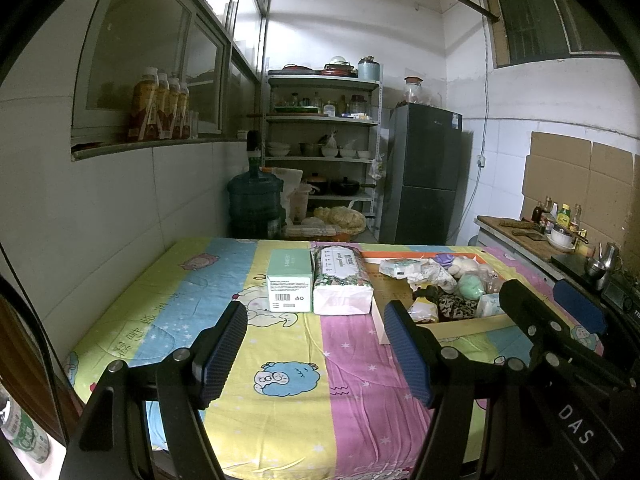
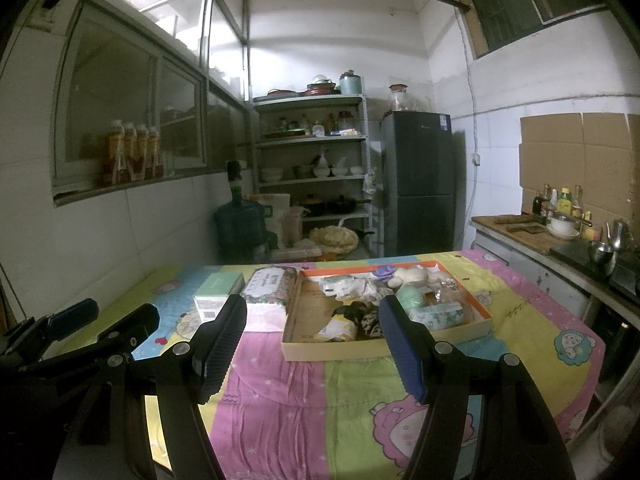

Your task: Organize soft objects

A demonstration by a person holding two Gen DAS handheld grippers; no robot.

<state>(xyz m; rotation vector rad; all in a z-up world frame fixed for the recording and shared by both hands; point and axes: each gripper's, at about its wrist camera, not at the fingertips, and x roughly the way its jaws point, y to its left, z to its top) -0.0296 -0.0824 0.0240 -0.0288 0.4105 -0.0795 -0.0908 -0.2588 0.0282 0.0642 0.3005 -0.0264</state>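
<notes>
Left gripper point(image 1: 316, 348): being held wide apart above the tablecloth point(image 1: 288, 344), nothing between the pads.
Right gripper point(image 2: 312, 344): being held wide, gripping nothing.
Soft toys point(image 2: 384, 296): lying heaped in the tray point(image 2: 384, 350), beside the tissue pack point(image 2: 268, 284).

Both grippers, left gripper point(image 1: 320, 354) and right gripper point(image 2: 316, 346): black angular linkage arms, silver round screws at the pivots, dark blue ribbed finger pads point(image 1: 224, 354), white "DAS" lettering on one body.
</notes>
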